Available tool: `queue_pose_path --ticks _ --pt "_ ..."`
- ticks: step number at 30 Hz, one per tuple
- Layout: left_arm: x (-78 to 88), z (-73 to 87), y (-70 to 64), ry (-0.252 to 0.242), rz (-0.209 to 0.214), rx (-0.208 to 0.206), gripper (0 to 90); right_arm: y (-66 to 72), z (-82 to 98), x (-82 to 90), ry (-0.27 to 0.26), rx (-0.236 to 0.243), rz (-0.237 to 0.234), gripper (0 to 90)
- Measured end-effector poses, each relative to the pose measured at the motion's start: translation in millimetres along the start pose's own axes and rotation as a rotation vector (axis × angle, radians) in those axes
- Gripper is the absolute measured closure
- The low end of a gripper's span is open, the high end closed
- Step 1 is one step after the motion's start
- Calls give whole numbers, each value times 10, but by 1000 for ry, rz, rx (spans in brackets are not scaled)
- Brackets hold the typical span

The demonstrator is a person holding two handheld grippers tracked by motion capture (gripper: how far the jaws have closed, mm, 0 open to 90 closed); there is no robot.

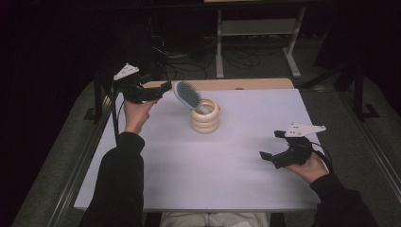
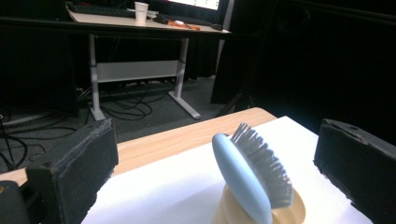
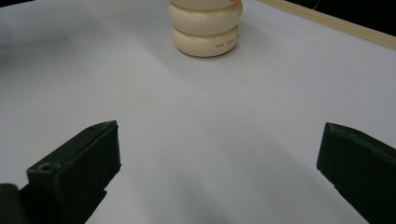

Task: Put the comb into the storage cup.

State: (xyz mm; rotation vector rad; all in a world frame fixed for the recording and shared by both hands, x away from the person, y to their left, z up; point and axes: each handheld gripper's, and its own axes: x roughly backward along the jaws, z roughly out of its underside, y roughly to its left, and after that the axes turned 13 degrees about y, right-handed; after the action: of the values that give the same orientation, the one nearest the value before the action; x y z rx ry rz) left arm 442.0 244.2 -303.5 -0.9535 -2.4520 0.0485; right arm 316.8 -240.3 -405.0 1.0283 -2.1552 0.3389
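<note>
Two claws over a white tabletop, one in each hand. Left claw held up near the far left corner, jaws spread wide, gripping nothing, pointed toward the hairbrush from just beside it. In the left claw view, same left claw with both black padded jaws well apart at either side of the frame, hairbrush between and beyond them, untouched by either pad. Hairbrush standing tilted in a cream ribbed cup, handle down inside, pale blue back facing the left claw, grey bristles turned the other way, head leaning out over the rim toward the left. Cup upright on the tabletop, toward the far edge and a little left of centre, close before a wooden strip along that edge. Right claw resting low near the right edge of the tabletop, well apart from the cup, jaws likewise wide open and holding nothing. In the right claw view, right claw with bare white surface between its jaws, cup farther off at the top, small printed lettering on its lowest ring. Beyond the tabletop, dark floor with cables and a second desk bearing a white paper cup
</note>
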Motion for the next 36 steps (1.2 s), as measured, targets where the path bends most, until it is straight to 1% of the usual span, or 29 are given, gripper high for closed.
queue_pose_path --ticks 1,3,4,8,10,15,21,26,31,36 --pt "17 15 3 7 3 -6 0 3 0 1 -1 1 0 0" --pt "59 45 -1 15 -7 -25 0 3 1 5 -2 2 1 0" --pt "81 58 0 11 -5 -27 0 1 2 5 -2 2 2 0" --pt "192 104 14 -31 10 -18 0 3 2 -1 4 3 8 0" --pt "247 126 24 -48 5 -14 0 8 0 -10 6 9 15 0" --pt "376 178 51 -64 -15 -16 0 26 -11 -52 24 21 16 0" --pt "506 214 70 -49 -32 -30 0 29 -10 -58 29 25 18 0" --pt "607 241 87 -44 -47 -32 0 35 -10 -71 37 26 18 0" --pt "668 317 130 -38 -59 -16 0 28 -5 -67 38 28 21 0" --pt "708 436 184 -35 -68 -1 0 25 5 -72 48 22 27 0"
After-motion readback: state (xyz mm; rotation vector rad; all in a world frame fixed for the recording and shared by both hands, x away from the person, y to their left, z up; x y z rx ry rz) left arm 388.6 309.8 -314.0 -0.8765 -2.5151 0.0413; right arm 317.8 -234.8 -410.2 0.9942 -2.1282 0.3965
